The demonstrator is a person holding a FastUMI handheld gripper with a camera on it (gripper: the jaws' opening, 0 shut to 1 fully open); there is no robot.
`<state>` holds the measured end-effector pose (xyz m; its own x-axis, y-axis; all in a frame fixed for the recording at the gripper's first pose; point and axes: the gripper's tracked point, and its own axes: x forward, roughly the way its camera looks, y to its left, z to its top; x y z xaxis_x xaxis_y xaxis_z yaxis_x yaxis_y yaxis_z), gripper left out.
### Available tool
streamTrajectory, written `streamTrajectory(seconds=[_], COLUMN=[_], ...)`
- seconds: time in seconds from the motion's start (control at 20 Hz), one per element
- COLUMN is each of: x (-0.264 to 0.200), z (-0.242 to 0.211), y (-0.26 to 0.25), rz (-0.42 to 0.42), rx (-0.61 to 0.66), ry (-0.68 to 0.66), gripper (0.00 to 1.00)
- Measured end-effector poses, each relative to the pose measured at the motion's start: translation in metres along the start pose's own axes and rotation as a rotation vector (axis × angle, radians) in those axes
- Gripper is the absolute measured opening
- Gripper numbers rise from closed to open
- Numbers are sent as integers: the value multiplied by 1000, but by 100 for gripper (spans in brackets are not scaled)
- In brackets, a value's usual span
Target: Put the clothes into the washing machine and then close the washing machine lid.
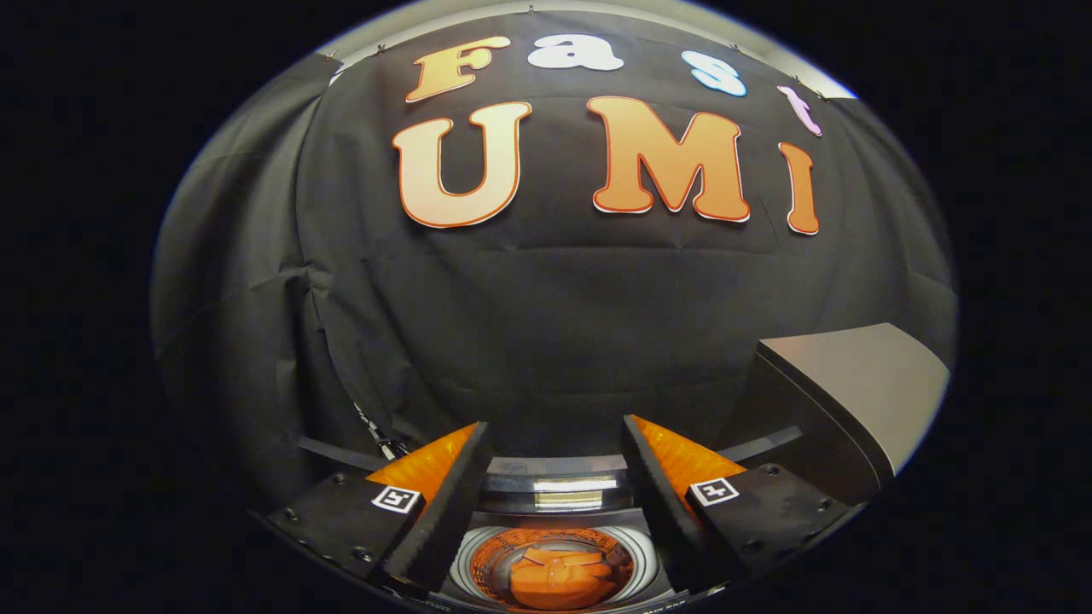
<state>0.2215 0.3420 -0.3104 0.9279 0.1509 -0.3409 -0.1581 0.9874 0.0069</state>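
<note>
An orange garment (559, 580) lies folded inside the round drum of the washing machine (554, 495), seen from above between my two fingers. My gripper (556, 435) hangs above the machine's opening and is open, with nothing between its fingers. The machine's shiny back rim shows just beyond the drum. Its lid cannot be made out.
A grey flat-topped box or counter (853, 384) stands to the right of the machine. The booth's black cloth wall rises close behind. A thin dark rod or cable (380, 435) runs down at the left, behind my left finger.
</note>
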Motion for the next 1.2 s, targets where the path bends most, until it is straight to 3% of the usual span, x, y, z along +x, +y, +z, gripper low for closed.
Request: streamTrajectory(seconds=[0.3, 0.5, 0.75, 1.0, 1.2], x=[-10, -12, -13, -20, -50], z=[-11, -67, -99, -75, -29], y=[-1, 6, 8, 6, -3], rz=[18, 42, 31, 46, 49], rx=[8, 36, 59, 39, 39], ry=[0, 160, 223, 189, 121], gripper=[99, 98, 98, 98, 98])
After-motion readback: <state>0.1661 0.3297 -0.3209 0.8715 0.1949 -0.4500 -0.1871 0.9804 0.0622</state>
